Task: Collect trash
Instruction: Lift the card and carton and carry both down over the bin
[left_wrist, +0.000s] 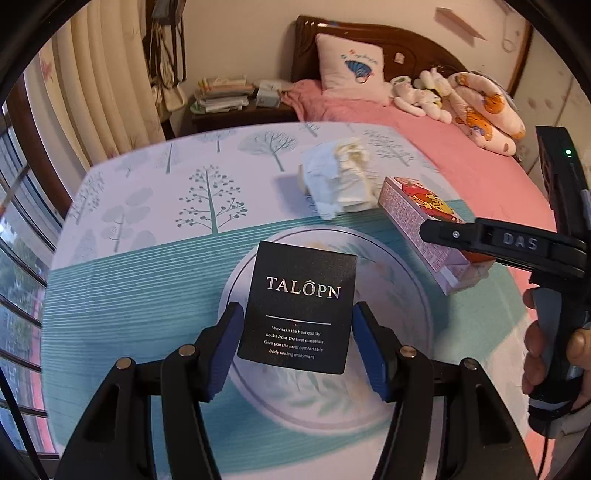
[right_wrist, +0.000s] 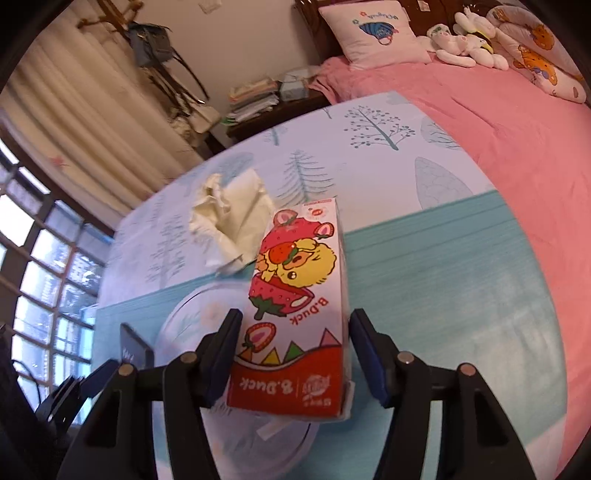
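Soft daylight enters from the grid-paned window (right_wrist: 48, 273) at the left, and the room is evenly bright with a warm pink tone. The crumpled white tissue paper (left_wrist: 338, 181) throws a faint shadow toward the left. Both fisheye views bend strongly at the dark round edges. The right wrist picture is slightly blurred; the black printed card (left_wrist: 299, 306) is sharp.

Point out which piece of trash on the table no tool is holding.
The crumpled white tissue, lying free at the table's far side. The black TALOPN card sits between the left tool's pads, and the B.Duck carton between the right tool's.
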